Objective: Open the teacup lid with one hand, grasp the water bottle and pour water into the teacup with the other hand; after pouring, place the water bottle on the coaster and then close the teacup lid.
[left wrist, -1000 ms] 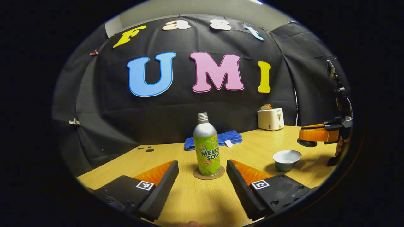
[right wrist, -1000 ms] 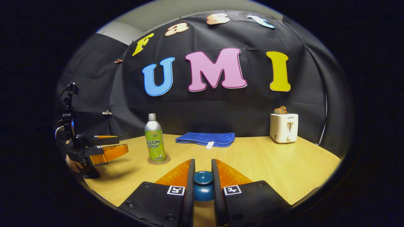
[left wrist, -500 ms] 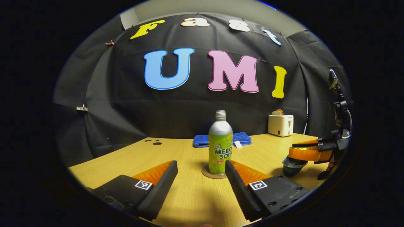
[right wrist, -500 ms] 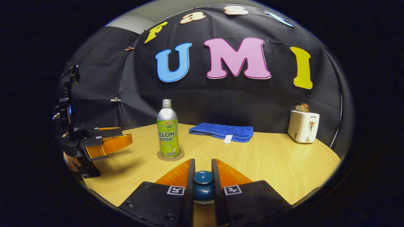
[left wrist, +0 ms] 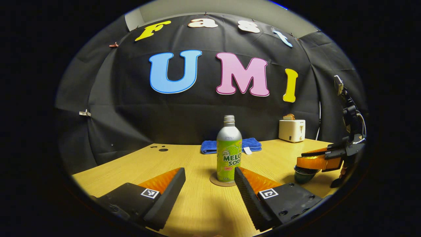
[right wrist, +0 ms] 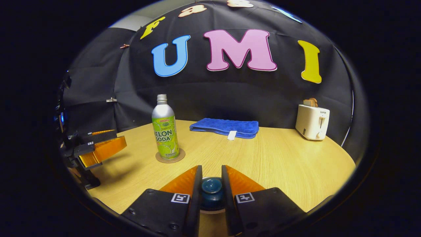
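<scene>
— Which step is in hand?
— The last one: the right gripper (right wrist: pixel 212 184) pinches the teacup lid (right wrist: pixel 212 194) by its knob over the teacup (left wrist: pixel 303 174); the water bottle (left wrist: pixel 229 148) stands on the coaster (left wrist: pixel 222 182).
— And the next move?
— Probably seating the lid, then letting go. The left gripper (left wrist: pixel 210 179) waits, jaws wide apart, holding nothing.

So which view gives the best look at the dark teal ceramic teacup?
The left gripper view: the dark teal ceramic teacup shows side-on beneath the right gripper. The right gripper view shows just its blue lid knob between the fingers, the cup body hidden.
</scene>
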`<state>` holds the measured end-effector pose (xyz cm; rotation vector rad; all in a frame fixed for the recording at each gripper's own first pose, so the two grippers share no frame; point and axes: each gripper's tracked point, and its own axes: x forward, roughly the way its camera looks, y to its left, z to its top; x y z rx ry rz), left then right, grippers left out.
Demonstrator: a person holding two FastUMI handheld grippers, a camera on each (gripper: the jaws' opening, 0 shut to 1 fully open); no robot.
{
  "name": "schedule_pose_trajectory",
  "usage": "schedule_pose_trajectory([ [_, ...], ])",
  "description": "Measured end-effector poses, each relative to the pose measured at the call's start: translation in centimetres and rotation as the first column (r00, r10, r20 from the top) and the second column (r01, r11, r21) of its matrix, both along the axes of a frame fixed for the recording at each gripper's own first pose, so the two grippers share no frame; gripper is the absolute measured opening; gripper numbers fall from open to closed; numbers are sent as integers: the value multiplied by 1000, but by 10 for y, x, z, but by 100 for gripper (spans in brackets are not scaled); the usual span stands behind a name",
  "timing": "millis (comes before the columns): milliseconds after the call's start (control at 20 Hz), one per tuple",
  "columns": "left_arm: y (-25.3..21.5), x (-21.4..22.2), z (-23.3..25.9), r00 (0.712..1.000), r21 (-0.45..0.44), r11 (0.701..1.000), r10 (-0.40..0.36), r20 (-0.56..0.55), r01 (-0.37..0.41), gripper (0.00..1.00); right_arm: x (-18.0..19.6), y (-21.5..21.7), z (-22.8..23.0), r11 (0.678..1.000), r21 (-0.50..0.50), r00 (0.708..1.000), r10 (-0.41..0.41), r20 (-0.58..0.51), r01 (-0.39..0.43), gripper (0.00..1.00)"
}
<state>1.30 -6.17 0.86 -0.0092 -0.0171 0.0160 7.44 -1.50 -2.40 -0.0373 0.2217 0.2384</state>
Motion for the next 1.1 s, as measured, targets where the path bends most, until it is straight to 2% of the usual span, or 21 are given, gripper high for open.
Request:
schedule_pose_trajectory([
  [100, 2, 0, 0, 1000, 0, 1000, 7, 0, -7, 94, -4, -2, 5, 1000, -5, 1000, -16, 26, 17, 37],
  [200, 3, 1, -1, 1000, -1, 1000, 16, -1, -16, 94, -8, -10, 14, 999, 6, 995, -54, 80, 54, 49],
  [250, 1, 0, -1, 1000, -1, 1000, 18, 0, -18, 94, -10, -16, 20, 997, 20, 990, -79, 114, 78, 59],
  [400, 0, -4, 0, 998, -2, 998, 57, -1, -57, 94, -20, -34, 36, 984, 69, 963, -174, 203, 164, 67],
  [500, -9, -5, -1, 998, -2, 998, 64, -1, -64, 95, -25, -46, 37, 977, 65, 954, -214, 211, 205, 74],
  [550, -12, -4, 0, 998, -2, 998, 66, -1, -66, 95, -27, -46, 34, 975, 59, 952, -222, 209, 215, 85],
  [650, -20, -4, -1, 998, -2, 998, 60, -1, -60, 95, -29, -52, 35, 971, 61, 949, -238, 209, 230, 100],
  [1100, -29, -4, 0, 998, -1, 998, 56, 0, -56, 95, -39, -94, 38, 936, 57, 911, -352, 214, 348, 100],
])
